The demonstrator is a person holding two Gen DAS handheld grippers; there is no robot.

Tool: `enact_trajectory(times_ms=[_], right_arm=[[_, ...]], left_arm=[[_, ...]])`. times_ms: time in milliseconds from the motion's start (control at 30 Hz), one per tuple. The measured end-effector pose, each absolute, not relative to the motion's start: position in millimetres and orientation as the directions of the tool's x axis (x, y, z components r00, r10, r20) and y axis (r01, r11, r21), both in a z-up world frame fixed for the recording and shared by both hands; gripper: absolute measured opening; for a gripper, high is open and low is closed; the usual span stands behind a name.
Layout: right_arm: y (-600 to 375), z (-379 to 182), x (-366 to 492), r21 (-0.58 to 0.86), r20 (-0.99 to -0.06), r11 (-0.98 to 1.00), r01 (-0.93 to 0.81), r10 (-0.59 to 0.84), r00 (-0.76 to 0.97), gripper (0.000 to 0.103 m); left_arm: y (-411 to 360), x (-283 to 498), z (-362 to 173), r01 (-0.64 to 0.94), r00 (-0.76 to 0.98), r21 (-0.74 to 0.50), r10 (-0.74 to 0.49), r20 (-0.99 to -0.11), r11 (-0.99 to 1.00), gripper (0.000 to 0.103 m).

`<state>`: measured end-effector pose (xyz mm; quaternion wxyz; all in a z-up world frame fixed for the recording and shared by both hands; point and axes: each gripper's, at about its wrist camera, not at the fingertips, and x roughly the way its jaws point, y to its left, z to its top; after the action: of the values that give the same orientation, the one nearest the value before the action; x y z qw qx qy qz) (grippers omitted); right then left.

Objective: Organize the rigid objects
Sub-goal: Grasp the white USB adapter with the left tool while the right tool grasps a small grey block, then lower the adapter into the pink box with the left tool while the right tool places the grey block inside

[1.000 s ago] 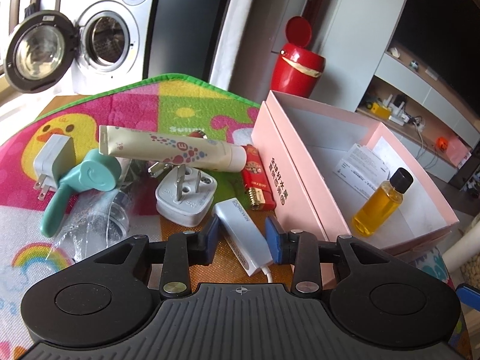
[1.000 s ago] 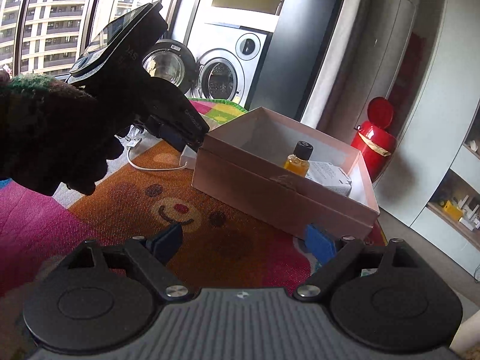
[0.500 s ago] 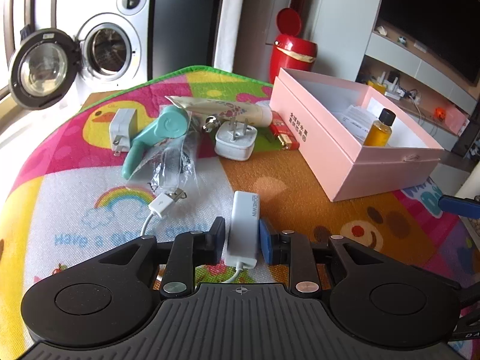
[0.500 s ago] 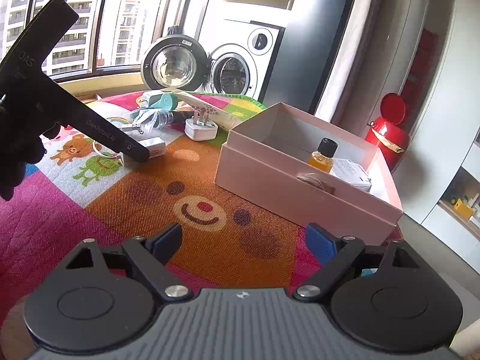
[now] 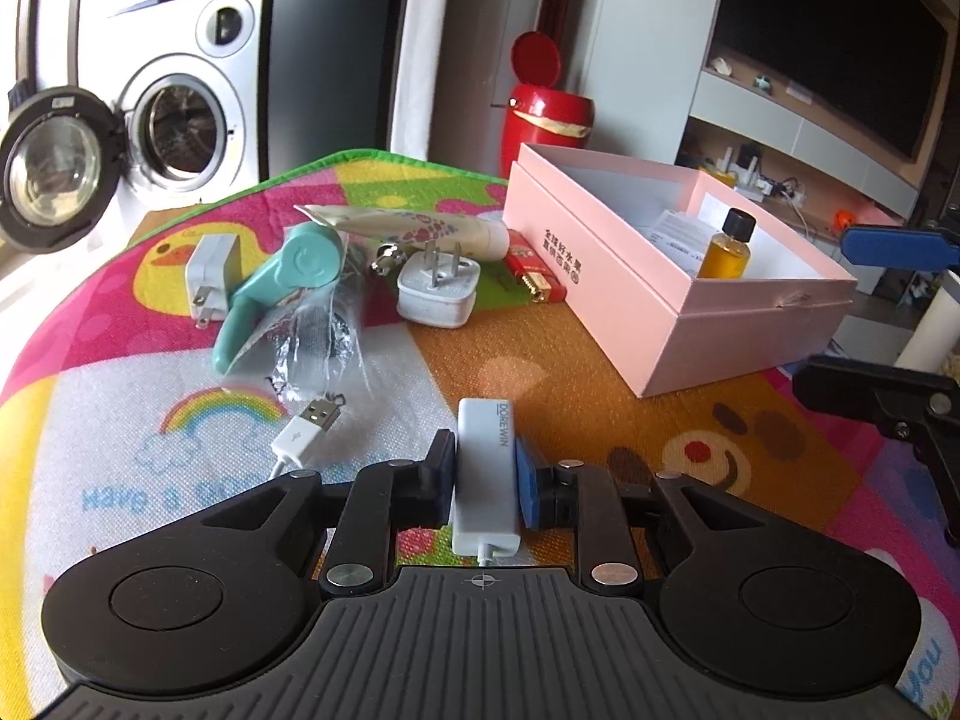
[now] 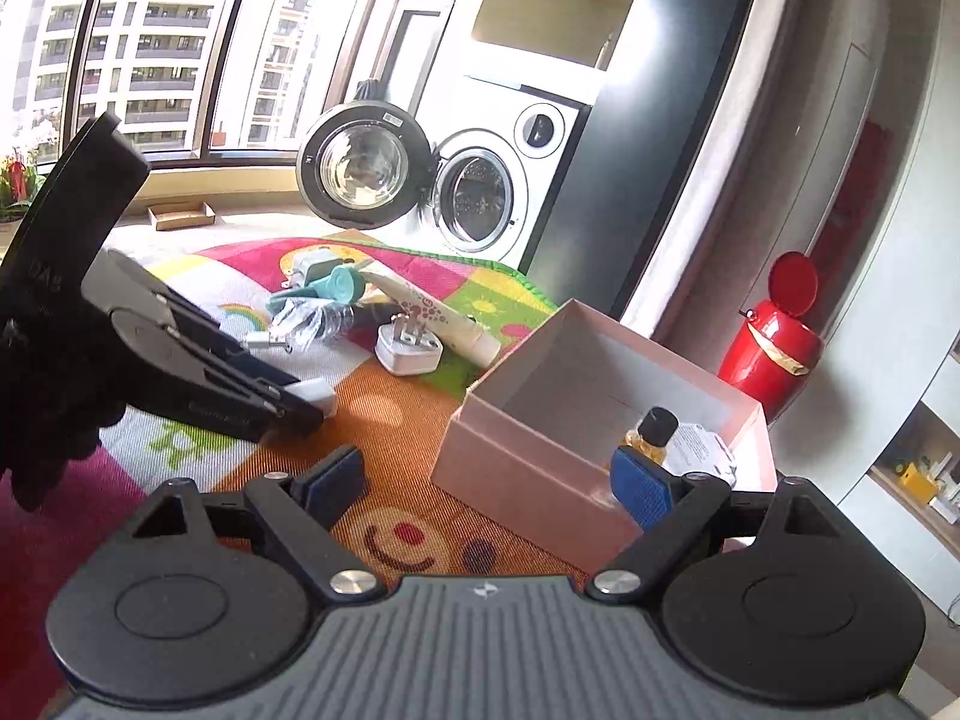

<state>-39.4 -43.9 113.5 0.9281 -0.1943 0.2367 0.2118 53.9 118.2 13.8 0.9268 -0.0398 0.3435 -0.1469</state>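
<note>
The left gripper (image 5: 485,471) is closing on the white USB adapter (image 5: 485,468), its long axis along the fingers; the pink box (image 5: 708,318) lies ahead-right.

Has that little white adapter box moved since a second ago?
Yes. The white adapter, between the closing left tool, has come back from beside the pink box toward the rainbow side of the mat.

bright window glare (fisheye-warped edges)
</note>
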Motion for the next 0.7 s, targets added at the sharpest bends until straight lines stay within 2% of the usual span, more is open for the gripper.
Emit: enact_trajectory(times_ms=[67,200,400,500,600,700], right_arm=[[-30.9,128.9,-16.2,-0.197,-0.531,0.844,-0.500,0.337,0.777,0.089],[10.4,145.7,39.6,-0.066,-0.570,0.843,-0.533,0.407,0.714,0.090],[105.0,126.6,127.2,0.118,-0.706,0.822,-0.557,0.464,0.535,0.088],[145.0,103.7,154.0,0.116,-0.762,0.834,-0.539,0.423,0.490,0.075],[173.8,76.7,169.0,0.058,-0.818,0.842,-0.537,0.348,0.457,0.057],[182.7,64.8,168.1,0.037,-0.847,0.835,-0.549,0.318,0.426,0.034]], left_arm=[[128.9,41.9,15.0,0.236,0.725,-0.222,-0.324,-0.608,0.946,0.025],[150.9,10.0,19.3,0.200,0.771,-0.204,-0.282,-0.571,0.958,0.025],[185.5,-9.2,12.9,0.133,0.803,-0.313,-0.288,-0.522,0.940,0.025],[192.4,-9.7,12.0,0.116,0.816,-0.348,-0.289,-0.500,0.930,0.024],[192.3,-11.9,11.2,0.117,0.825,-0.354,-0.289,-0.486,0.928,0.024],[193.7,-12.0,10.2,0.119,0.826,-0.367,-0.297,-0.478,0.923,0.024]])
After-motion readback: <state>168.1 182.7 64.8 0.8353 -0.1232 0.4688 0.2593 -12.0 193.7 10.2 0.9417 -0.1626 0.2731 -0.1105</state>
